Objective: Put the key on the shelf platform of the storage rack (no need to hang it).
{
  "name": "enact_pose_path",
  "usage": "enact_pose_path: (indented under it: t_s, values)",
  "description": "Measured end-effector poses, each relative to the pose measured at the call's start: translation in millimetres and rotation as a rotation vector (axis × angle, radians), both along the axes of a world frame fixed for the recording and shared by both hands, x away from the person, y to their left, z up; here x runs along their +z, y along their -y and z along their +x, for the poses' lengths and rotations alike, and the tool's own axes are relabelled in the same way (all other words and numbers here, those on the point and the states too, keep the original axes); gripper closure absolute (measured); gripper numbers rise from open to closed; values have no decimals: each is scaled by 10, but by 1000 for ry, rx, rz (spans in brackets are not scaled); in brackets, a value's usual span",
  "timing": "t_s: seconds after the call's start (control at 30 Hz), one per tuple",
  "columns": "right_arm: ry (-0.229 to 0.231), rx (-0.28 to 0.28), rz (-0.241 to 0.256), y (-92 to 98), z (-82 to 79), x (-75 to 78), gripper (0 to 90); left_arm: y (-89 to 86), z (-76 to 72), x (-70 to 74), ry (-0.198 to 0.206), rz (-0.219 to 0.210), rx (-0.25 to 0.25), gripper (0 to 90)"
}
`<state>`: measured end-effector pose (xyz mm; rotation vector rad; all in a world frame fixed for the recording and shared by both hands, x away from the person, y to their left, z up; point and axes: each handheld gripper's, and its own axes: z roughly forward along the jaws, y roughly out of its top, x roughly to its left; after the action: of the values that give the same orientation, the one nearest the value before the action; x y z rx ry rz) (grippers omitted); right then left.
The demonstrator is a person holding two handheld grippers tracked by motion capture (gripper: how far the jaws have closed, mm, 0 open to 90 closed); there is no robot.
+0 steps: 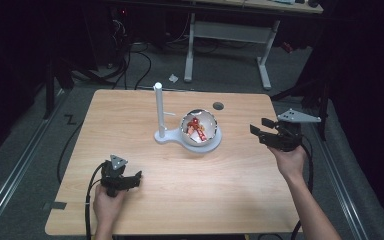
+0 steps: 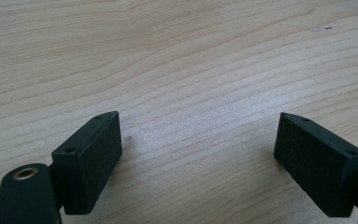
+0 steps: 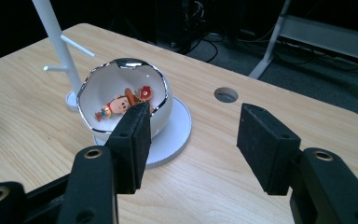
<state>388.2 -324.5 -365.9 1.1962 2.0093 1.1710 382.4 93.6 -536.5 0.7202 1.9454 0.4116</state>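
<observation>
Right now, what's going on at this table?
A person holds a claw in each hand over a wooden table. The right claw is open, held off the table and aimed at a white egg-shaped bowl with a small toy figure inside. The left claw sits open, low over bare wood. Nothing is gripped yet.

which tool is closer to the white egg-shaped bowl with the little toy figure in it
The right tool, judging by the high view. It hovers beside the bowl, open and facing it. The left tool sits lower, near the table's front edge, with bare wood between its open jaws.
</observation>
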Motion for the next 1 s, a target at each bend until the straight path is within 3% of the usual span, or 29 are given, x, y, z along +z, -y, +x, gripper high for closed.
enact_pose_path:
  t_s: [0.3, 0.73, 1.0]
  values:
    - [-5, -8, 0, 78, -98, -10, 445, 1, 0, 0, 0, 0, 1, 153]
    - [5, 16, -4, 21, -250, 22, 438, 0, -1, 0, 0, 0, 1, 153]
    - [-11, -9, 11, 99, -314, -125, 443, 1, -1, 0, 0, 0, 1, 153]
